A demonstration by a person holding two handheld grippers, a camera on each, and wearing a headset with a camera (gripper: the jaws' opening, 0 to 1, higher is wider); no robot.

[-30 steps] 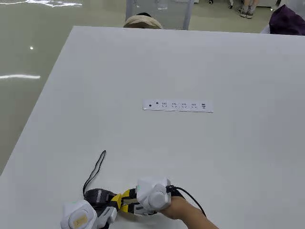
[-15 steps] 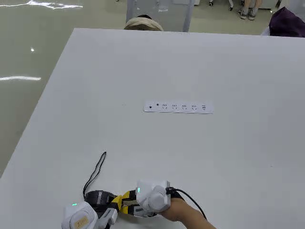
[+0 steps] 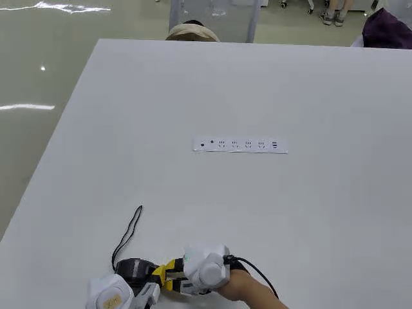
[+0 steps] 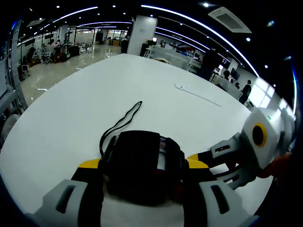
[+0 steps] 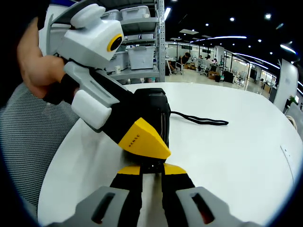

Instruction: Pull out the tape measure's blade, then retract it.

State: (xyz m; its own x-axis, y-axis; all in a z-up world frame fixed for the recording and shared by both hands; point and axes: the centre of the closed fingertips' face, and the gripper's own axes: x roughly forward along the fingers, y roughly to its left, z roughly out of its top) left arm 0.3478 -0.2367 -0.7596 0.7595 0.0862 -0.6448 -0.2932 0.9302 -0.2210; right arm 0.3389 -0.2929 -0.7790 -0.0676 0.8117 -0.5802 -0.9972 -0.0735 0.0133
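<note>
My left tongs (image 4: 144, 164) are clamped on the black tape measure (image 4: 139, 151), a tip on each side. My right tongs (image 5: 152, 171) are closed down to a sliver right at the case's front; whether the blade's hook is between them I can't tell, too small; no blade out that I can see. It all sits by the table's (image 3: 257, 84) near edge, toward the left corner; the wrist strap (image 3: 129, 228) trails toward the far edge. I reckon the pull runs tongs to tongs along that near edge; the right hand draws away rightward while the left anchors the case.
</note>
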